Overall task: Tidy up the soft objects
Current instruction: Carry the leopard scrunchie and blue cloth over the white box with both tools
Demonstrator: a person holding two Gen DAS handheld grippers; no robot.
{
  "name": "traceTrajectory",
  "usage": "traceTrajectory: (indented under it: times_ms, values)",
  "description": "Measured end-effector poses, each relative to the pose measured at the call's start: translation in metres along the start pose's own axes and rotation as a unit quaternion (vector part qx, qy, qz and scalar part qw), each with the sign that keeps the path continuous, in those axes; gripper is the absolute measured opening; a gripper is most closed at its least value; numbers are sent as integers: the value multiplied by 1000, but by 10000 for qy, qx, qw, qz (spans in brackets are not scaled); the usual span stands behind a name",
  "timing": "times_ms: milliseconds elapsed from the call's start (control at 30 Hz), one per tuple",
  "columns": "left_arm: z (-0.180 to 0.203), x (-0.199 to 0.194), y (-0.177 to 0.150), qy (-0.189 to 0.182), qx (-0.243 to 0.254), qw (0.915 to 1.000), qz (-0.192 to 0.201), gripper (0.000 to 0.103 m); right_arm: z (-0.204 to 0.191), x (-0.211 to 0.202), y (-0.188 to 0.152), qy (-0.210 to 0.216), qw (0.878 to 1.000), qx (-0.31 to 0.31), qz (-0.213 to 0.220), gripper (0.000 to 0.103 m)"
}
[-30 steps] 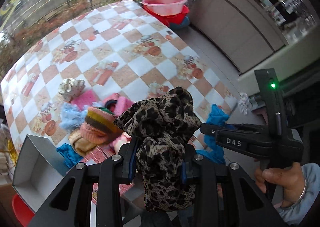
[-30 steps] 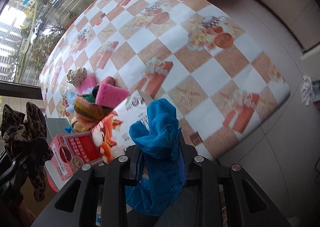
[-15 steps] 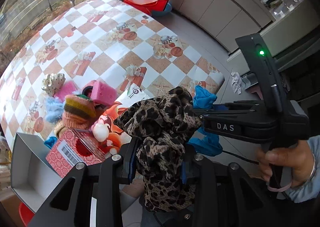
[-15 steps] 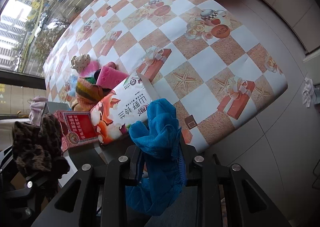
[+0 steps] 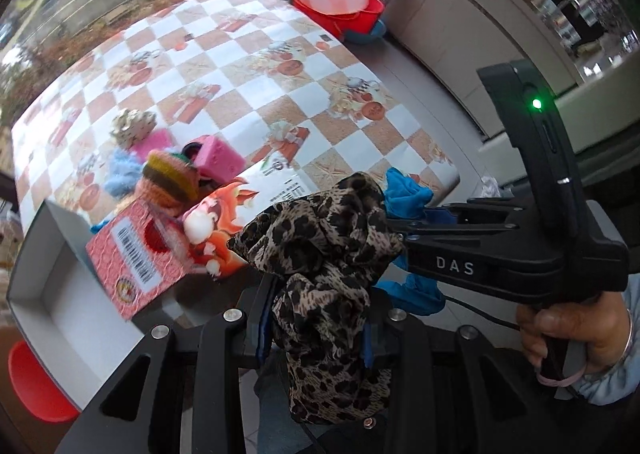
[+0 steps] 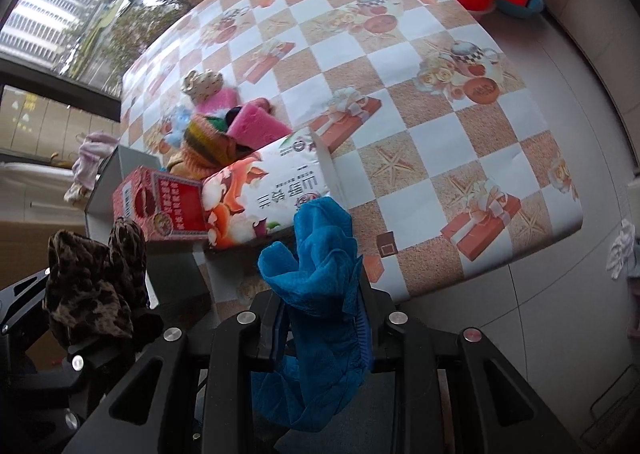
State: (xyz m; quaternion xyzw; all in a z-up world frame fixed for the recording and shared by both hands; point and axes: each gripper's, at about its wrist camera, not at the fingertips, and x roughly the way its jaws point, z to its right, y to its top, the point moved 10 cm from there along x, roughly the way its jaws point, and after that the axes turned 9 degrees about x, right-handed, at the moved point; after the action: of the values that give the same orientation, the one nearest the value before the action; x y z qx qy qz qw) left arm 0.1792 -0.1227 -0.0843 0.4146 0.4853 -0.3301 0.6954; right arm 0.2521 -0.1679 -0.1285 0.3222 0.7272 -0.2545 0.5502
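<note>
The left gripper (image 5: 316,328) holds its jaws pinched on a leopard-print cloth (image 5: 324,254); the right gripper (image 6: 322,328) pinches a blue cloth (image 6: 316,286). Both are off the near edge of the checkered surface (image 6: 420,102). Only the left view shows the hand (image 5: 568,334) gripping the right tool's handle and the white box (image 5: 44,266) interior. Only the right view shows the pale garment (image 6: 86,162) at far left, beyond the box.

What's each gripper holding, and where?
Left gripper: leopard-print cloth, pinched mid-bunch. Right gripper: blue cloth, pinched mid-bunch too.
</note>
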Motion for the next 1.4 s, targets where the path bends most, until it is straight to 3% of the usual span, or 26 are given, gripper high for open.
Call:
traceTrajectory:
  times_ms: [167, 300, 433, 733, 867, 967, 1233, 1400]
  values:
    - [-22, -15, -26, 311, -650, 9973, 150, 36, -19, 4, -13, 135, 9989, -421, -129, 30]
    - [-48, -25, -54, 519, -1340, 9893, 234, 36, -42, 12, -28, 207, 9957, -848, -309, 30]
    - [-78, -39, -82, 723, -2068, 9750, 379, 36, -69, 23, -45, 237, 9895, -1326, -527, 30]
    - [-162, -68, -139, 1171, -3403, 9302, 722, 36, -146, 21, -55, 434, 9749, -2132, -465, 30]
    - [-197, -71, -163, 1174, -3646, 9210, 706, 36, -193, 25, -60, 602, 9691, -2364, -354, 30]
    - [-221, -73, -172, 1131, -3669, 9208, 687, 36, -222, 31, -66, 621, 9655, -2507, -325, 30]
    - [-256, -65, -186, 1060, -3214, 9403, 371, 36, -278, 52, -64, 533, 9650, -2557, -238, 30]
    - [-267, -44, -194, 839, -3141, 9456, 109, 36, -299, 68, -64, 408, 9659, -2547, -229, 30]
